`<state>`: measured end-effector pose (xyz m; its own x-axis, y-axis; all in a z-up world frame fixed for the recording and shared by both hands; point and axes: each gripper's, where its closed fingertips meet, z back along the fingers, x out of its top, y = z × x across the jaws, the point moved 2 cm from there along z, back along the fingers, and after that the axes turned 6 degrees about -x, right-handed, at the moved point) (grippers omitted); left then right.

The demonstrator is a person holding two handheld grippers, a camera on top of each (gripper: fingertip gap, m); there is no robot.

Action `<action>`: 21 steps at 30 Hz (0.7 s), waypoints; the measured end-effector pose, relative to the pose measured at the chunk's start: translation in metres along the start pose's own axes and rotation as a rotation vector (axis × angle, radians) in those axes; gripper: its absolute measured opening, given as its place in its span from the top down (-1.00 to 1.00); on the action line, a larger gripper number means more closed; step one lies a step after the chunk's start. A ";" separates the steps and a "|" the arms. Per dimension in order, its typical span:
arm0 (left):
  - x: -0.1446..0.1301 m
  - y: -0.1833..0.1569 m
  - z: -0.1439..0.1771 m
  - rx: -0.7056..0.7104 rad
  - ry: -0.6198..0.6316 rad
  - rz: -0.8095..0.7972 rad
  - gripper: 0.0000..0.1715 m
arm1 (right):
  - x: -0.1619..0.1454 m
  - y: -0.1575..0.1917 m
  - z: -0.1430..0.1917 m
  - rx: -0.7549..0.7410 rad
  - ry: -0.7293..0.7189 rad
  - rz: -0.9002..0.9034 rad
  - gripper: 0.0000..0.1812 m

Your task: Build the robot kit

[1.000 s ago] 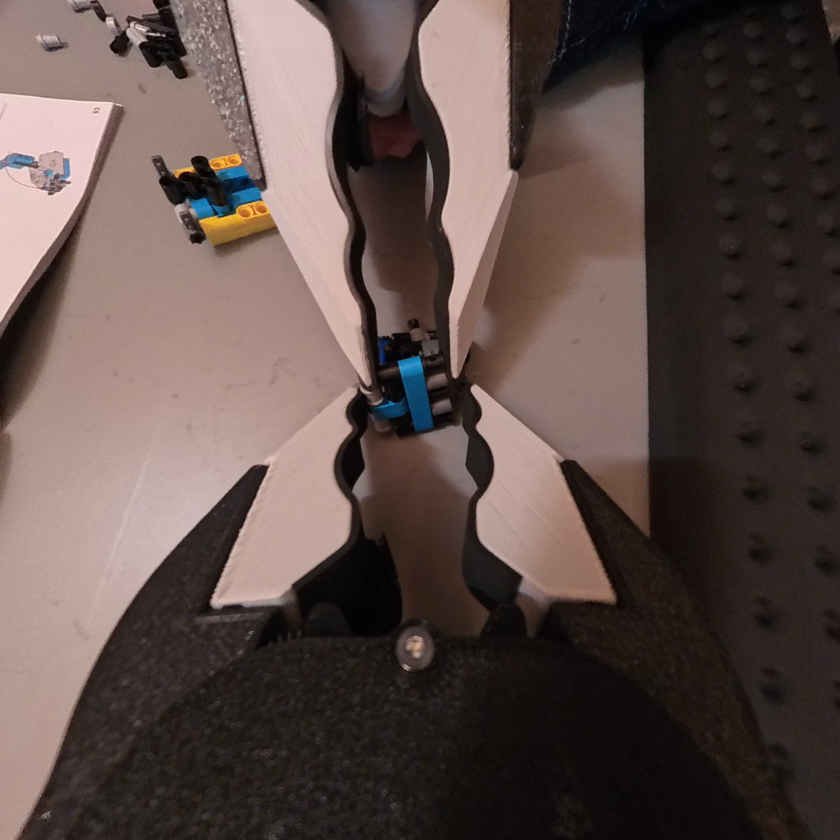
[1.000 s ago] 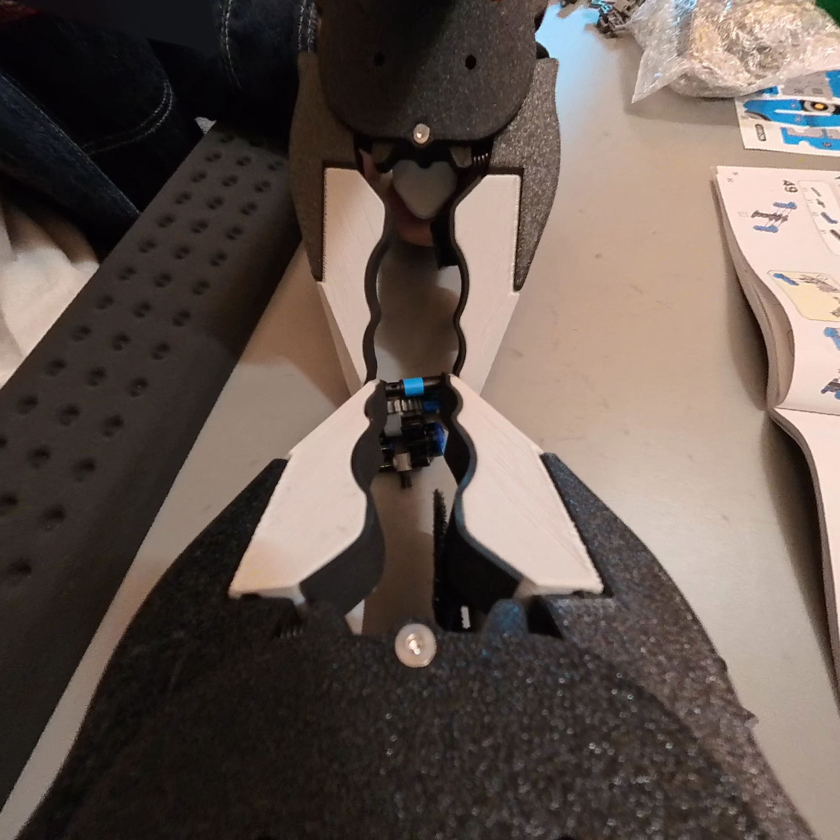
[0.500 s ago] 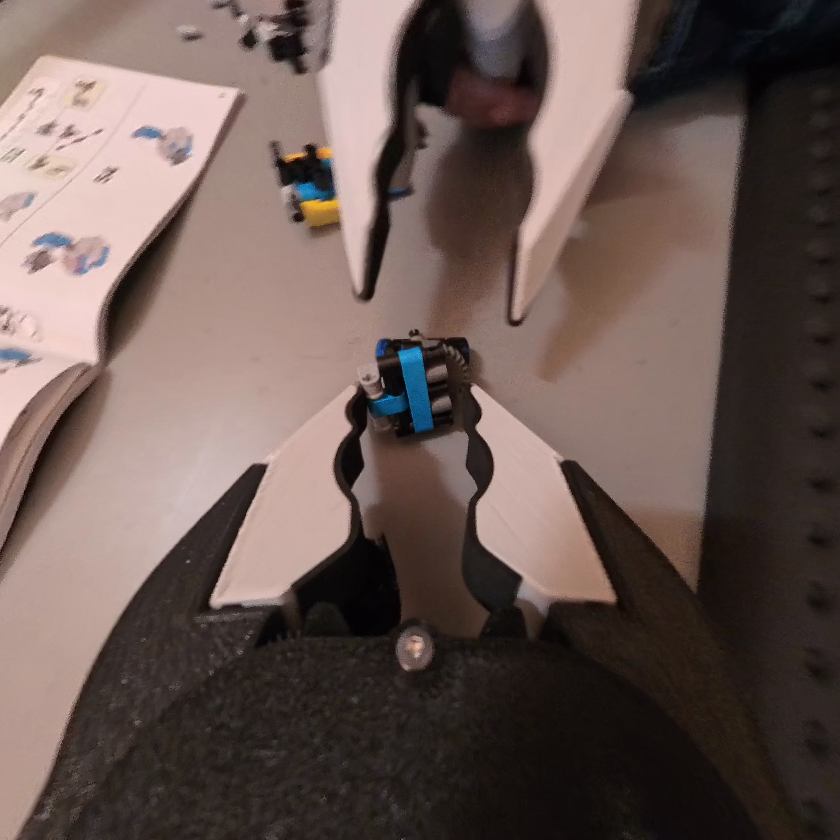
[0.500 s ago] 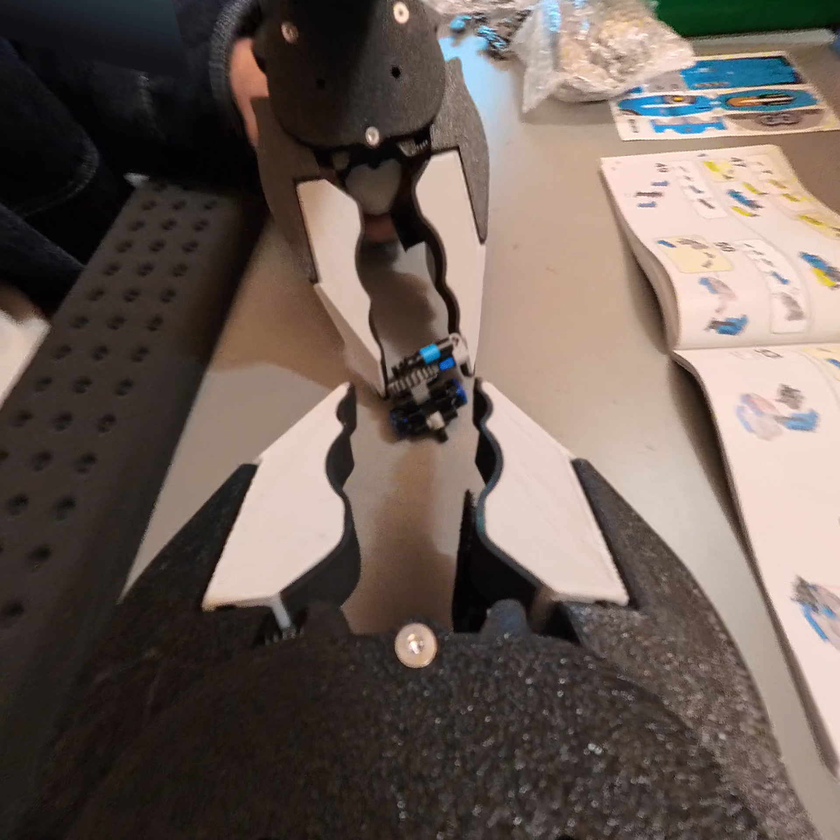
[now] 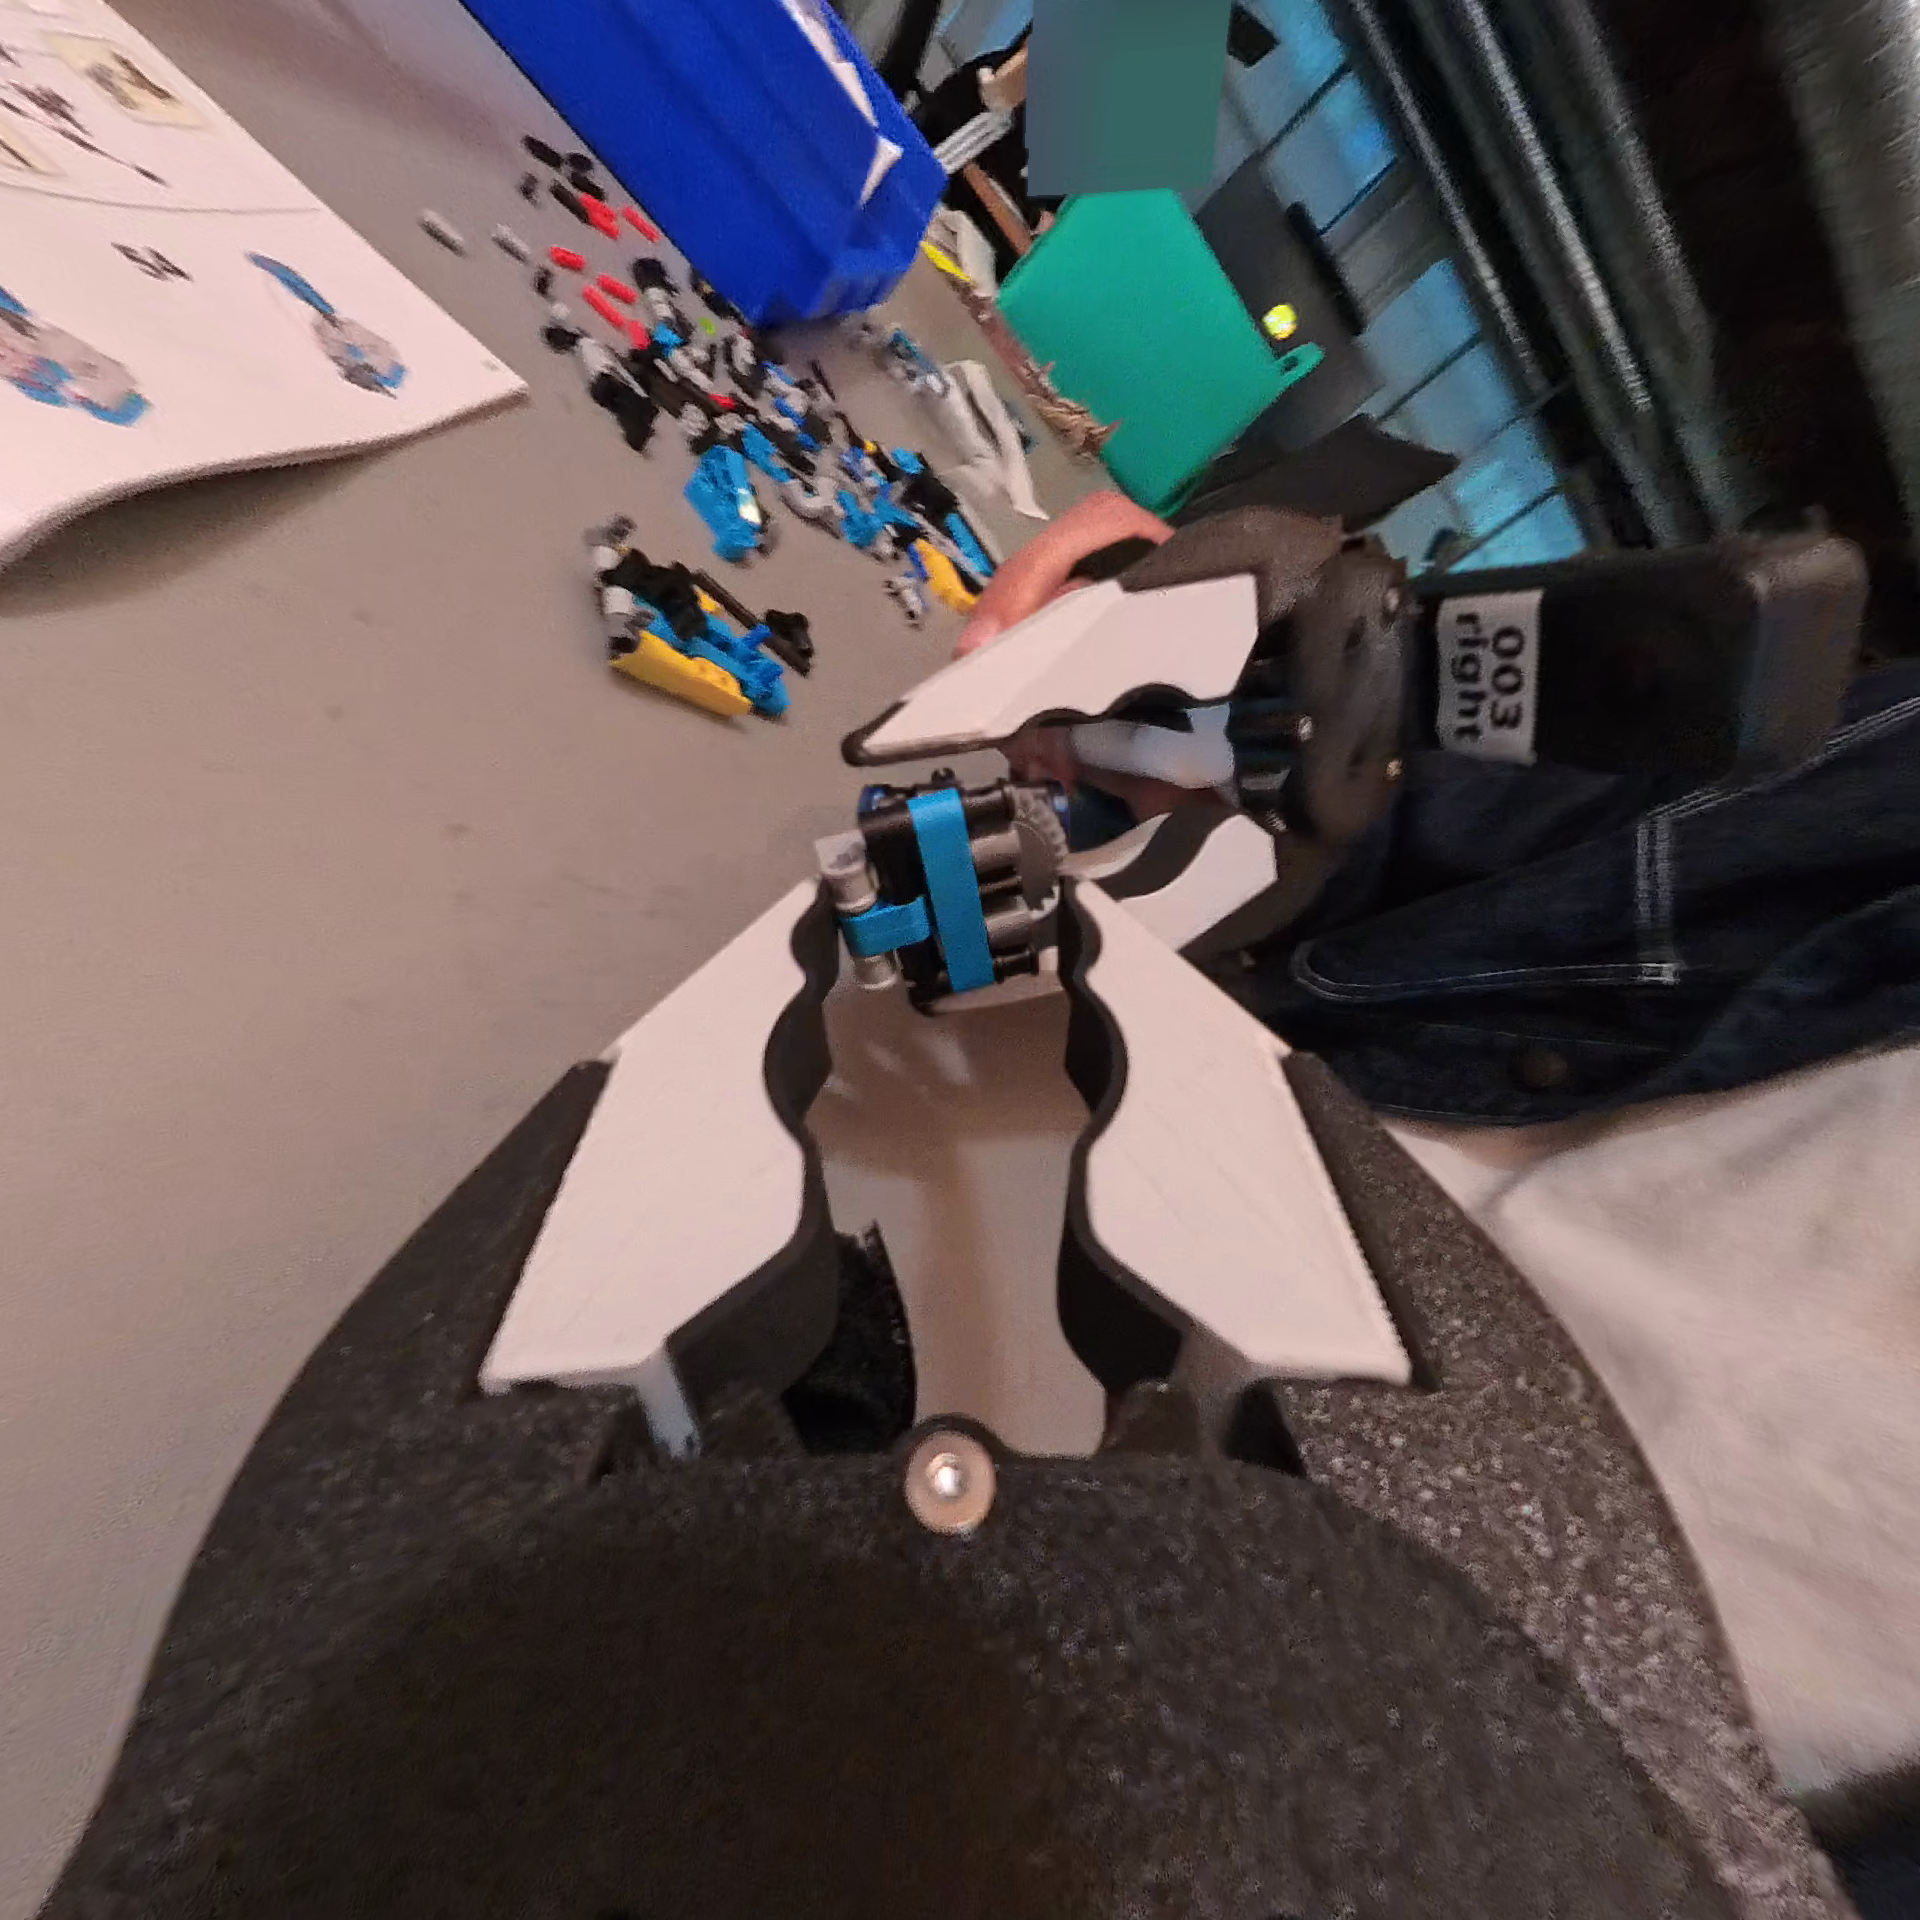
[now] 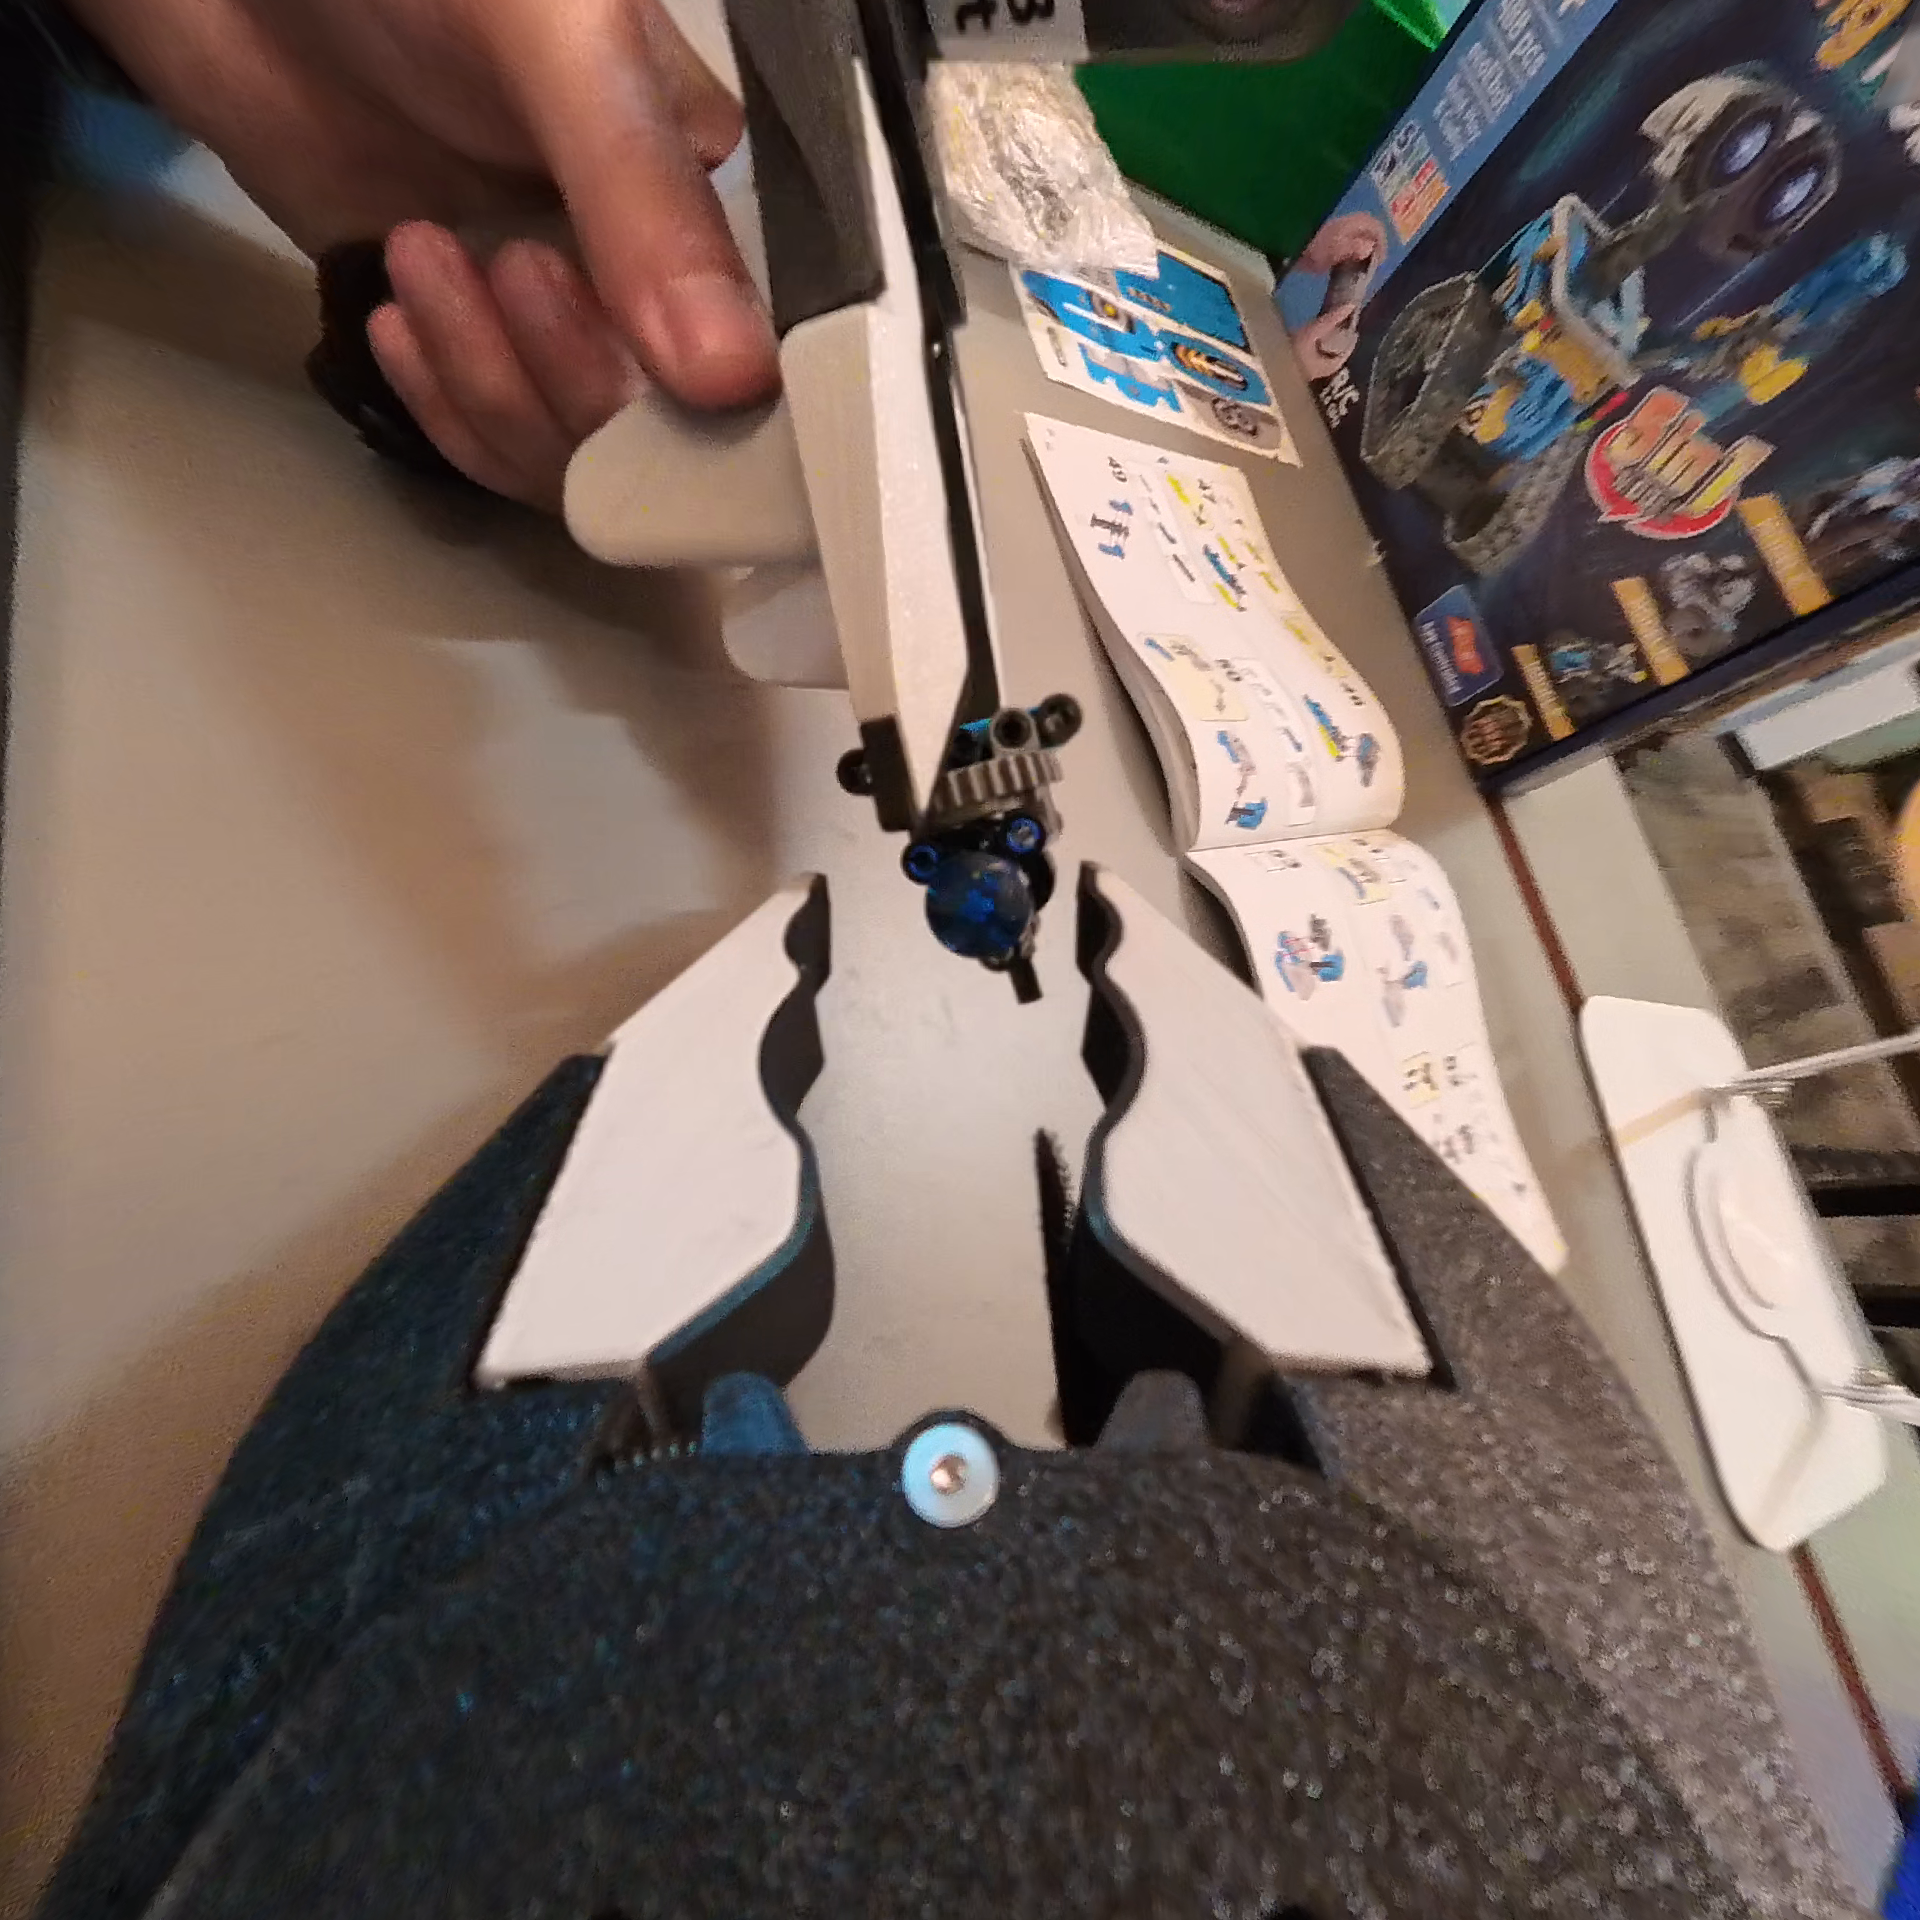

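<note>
My left gripper is shut on a small black and blue brick assembly with a grey gear, held at its fingertips above the grey table. In the right wrist view the assembly sits between the tips of my right gripper, which is open with a gap on each side. The left gripper's white finger comes down from the top, with a hand behind it. In the left wrist view the right gripper's upper finger lies just above the assembly.
A yellow, blue and black part-build and several loose pieces lie on the table. An open instruction booklet, a sticker sheet, a bag of parts and the set's box lie right. A blue bin stands behind. My left and right fingertips are right by each other.
A second ago both grippers were shut on the assembly. The right gripper opened and let go; the left kept hold. Both grippers have since rolled and lifted, so the views are tilted.
</note>
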<state>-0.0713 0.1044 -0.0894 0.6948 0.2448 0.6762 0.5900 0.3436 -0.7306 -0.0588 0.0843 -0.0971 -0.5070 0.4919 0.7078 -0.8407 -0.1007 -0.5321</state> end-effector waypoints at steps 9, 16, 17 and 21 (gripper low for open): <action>0.004 -0.019 -0.001 -0.161 -0.048 0.036 0.51 | 0.016 -0.011 0.020 -0.100 -0.061 0.065 0.82; 0.004 -0.024 -0.002 -0.219 -0.050 0.044 0.51 | 0.018 -0.011 0.027 -0.107 -0.073 0.074 0.84; 0.004 -0.025 -0.002 -0.229 -0.052 0.048 0.51 | 0.019 -0.011 0.027 -0.105 -0.078 0.071 0.84; 0.005 -0.027 -0.002 -0.244 -0.059 0.045 0.51 | 0.021 -0.012 0.031 -0.112 -0.088 0.086 0.84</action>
<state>-0.0827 0.0942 -0.0664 0.7016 0.3095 0.6419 0.6460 0.1039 -0.7562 -0.0650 0.0693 -0.0617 -0.5949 0.4074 0.6929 -0.7696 -0.0399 -0.6373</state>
